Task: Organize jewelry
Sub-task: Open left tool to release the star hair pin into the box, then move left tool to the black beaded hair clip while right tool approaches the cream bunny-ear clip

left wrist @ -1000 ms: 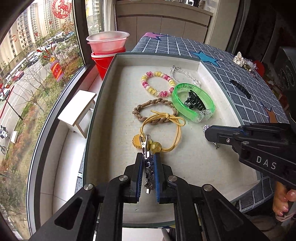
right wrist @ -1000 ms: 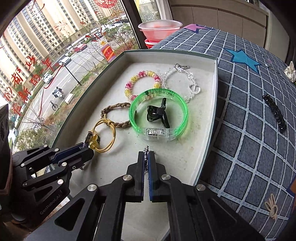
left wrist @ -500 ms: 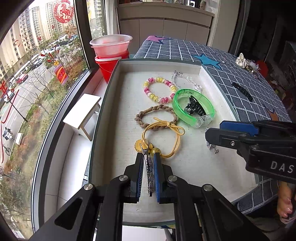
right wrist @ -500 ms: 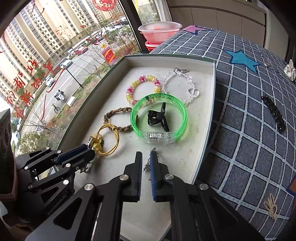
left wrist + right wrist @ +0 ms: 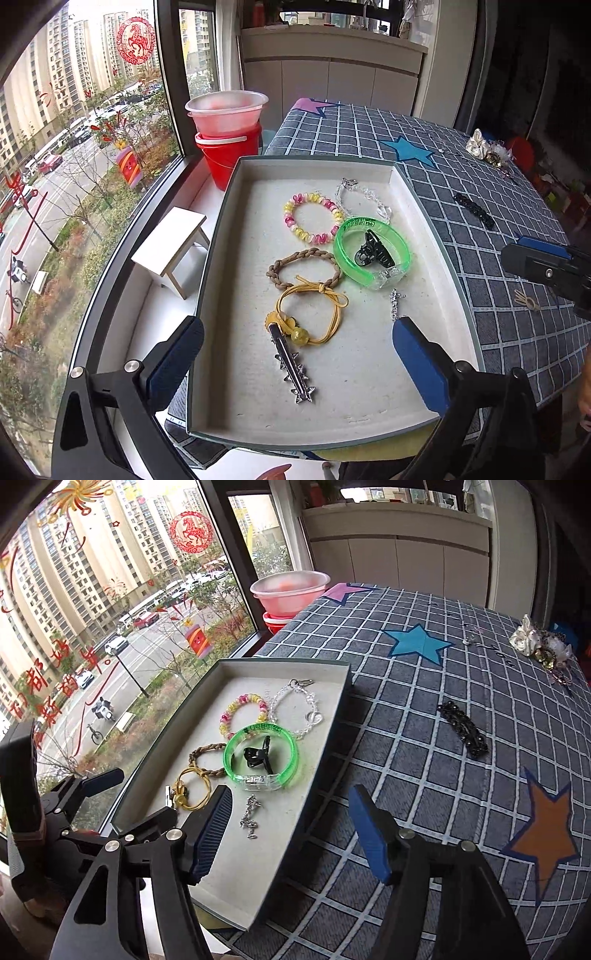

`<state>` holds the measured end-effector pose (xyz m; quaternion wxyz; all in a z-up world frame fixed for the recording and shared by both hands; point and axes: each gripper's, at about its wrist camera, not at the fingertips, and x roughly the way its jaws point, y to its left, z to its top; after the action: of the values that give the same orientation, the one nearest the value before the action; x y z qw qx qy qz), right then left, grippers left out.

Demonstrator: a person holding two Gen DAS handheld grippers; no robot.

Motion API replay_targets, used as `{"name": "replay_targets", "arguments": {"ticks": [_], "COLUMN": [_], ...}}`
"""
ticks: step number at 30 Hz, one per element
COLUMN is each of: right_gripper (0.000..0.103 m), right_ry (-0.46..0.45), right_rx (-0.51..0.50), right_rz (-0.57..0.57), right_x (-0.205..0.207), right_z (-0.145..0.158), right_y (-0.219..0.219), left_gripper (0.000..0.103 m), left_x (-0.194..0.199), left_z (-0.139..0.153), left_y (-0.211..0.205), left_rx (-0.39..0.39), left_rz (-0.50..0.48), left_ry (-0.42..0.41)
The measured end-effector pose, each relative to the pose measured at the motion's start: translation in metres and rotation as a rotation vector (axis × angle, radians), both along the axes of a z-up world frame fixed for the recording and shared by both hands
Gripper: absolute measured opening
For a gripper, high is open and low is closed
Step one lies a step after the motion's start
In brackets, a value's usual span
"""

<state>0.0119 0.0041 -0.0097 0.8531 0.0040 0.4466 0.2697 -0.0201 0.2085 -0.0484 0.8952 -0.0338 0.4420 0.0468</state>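
Observation:
A grey tray holds several pieces. A silver star-studded hair clip lies free beside a yellow hair tie. My left gripper hangs above them, its jaws opening wide with nothing pressed between the pads. A short silver chain lies near a green bangle that rings a black claw clip. My right gripper hovers over the tray's right rim, its jaws opening and the chain lying loose below them. A black barrette rests on the checked cloth.
A bead bracelet, a crystal bracelet and a brown braided tie fill the tray's far half. A red bucket and a white stool stand by the window. Fabric flowers lie at the cloth's far right.
Both grippers went from shut to open. The left let go of the star clip, which now lies in the tray. The right dropped the chain, then rose and drifted right.

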Motion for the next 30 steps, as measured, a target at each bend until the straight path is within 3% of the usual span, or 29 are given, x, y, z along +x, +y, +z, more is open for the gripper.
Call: {"name": "replay_targets", "arguments": {"ticks": [7, 14, 22, 30], "right_gripper": [0.074, 0.074, 0.074, 0.074], "right_ry": [-0.003, 0.028, 0.029, 0.025], "right_rx": [-0.019, -0.038, -0.083, -0.096], "right_rz": [-0.123, -0.218, -0.254, -0.233], "right_x": [-0.003, -0.014, -0.029, -0.033], "right_z": [-0.004, -0.022, -0.042, -0.058], "right_y": [-0.064, -0.114, -0.138, -0.138], "left_gripper": [0.103, 0.103, 0.103, 0.103], "left_x": [0.009, 0.039, 0.088, 0.153], "left_z": [0.014, 0.026, 0.046, 0.022], "left_y": [-0.017, -0.049, -0.124, -0.186], "left_rx": [0.022, -0.069, -0.108, -0.138], "left_rz": [-0.022, -0.076, -0.186, -0.236], "left_ry": [-0.012, 0.028, 0.037, 0.144]}}
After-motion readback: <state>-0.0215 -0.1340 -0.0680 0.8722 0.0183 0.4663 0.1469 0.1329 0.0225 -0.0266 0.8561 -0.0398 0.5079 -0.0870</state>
